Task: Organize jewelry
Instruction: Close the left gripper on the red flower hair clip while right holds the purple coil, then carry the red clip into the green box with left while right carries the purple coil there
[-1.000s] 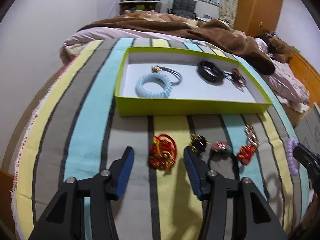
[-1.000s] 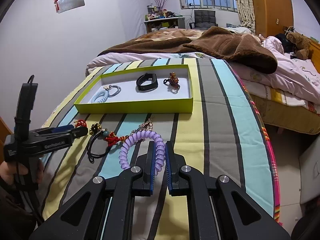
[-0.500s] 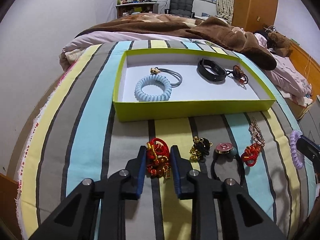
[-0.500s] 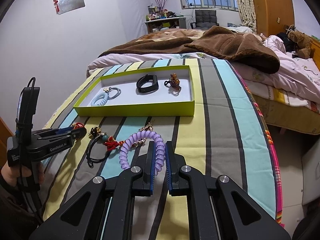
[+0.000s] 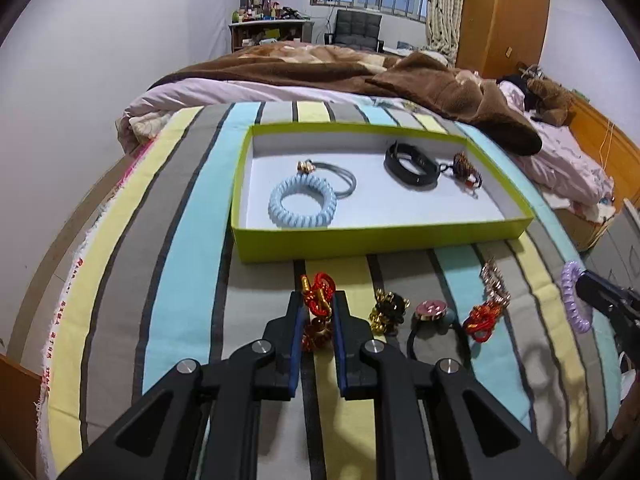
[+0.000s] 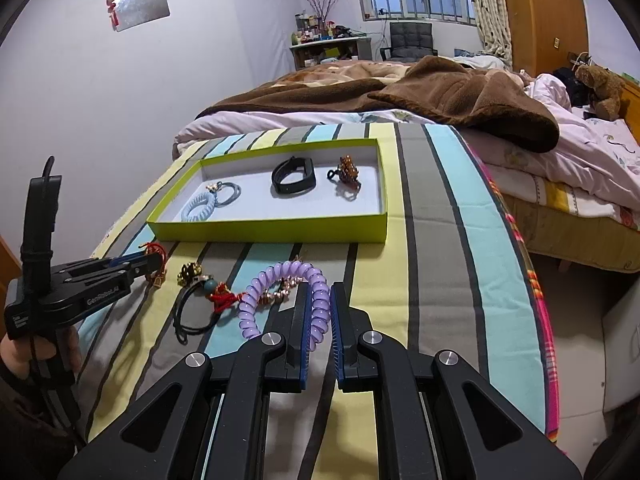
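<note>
Down on the striped bedspread (image 5: 188, 240), the red-and-gold knotted charm (image 5: 318, 312) sits pinched between the blue pads of the left gripper (image 5: 318, 312), whose jaws have narrowed onto it, just in front of the green tray (image 5: 380, 240). Farther right, the right gripper (image 6: 320, 308) is clamped on one side of the purple coil bracelet (image 6: 280, 280), the rest of the coil arching out to its left.

White lettering runs along the left gripper's body in the right wrist view, beginning "Gen" but too small to read fully.

Loose on the spread between the two grippers lie a gold-and-black cluster (image 5: 388, 308), a black hair tie with a pink disc (image 5: 432, 310), a red tassel piece (image 5: 484, 316) and a rose-gold chain (image 5: 494, 280), these last two touching. Inside the tray rest a light-blue coil bracelet (image 5: 302, 202) overlapping a grey hair tie (image 5: 340, 178), a black band (image 5: 410, 164) and a brown beaded piece (image 5: 466, 166).

Behind the tray a brown blanket (image 5: 360, 72) is heaped on the bed. The charm's lower half is hidden by the pads, and the purple coil's far end is cut off by the right gripper in the left wrist view.
</note>
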### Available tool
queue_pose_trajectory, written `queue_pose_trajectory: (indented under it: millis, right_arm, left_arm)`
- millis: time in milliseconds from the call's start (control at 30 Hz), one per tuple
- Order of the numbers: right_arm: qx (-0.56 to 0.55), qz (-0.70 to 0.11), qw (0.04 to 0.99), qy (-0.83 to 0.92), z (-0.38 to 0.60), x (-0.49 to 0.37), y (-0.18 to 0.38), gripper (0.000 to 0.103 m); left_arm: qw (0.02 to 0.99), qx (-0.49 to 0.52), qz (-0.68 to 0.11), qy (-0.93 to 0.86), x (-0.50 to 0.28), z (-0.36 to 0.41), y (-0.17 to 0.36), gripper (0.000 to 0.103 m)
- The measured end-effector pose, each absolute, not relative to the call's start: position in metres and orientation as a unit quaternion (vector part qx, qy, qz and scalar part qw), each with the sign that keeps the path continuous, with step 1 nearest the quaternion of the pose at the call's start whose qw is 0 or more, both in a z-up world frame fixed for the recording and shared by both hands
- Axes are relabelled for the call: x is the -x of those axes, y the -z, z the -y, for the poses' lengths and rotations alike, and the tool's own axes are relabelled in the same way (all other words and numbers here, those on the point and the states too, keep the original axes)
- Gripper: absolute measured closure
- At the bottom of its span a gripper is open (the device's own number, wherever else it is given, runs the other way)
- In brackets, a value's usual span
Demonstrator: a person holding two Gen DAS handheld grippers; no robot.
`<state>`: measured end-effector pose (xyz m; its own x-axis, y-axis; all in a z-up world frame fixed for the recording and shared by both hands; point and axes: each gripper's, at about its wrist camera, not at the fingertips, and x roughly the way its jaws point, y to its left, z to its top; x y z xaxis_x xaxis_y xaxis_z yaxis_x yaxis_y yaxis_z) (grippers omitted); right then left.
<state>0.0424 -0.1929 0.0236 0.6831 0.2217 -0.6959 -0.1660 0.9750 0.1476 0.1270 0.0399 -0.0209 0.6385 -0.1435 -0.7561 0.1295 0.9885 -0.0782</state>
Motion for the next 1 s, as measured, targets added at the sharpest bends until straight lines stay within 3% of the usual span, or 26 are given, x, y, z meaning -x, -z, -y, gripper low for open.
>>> queue_pose_trajectory:
  millis: [667,1000]
  right_arm:
    - [-0.022,-0.373,0.919,-0.121,0.184,-0.091,-0.050,0.094]
    - [-0.001,-0.402,0.909,-0.111,0.187,-0.154,-0.036,0.094]
  left_arm:
    - [0.916,0.024,-0.382,0.119,-0.163,-0.030,-0.031,0.089]
    - [0.904,0.018,-0.404,0.141,-0.216,-0.010,-0.021,0.089]
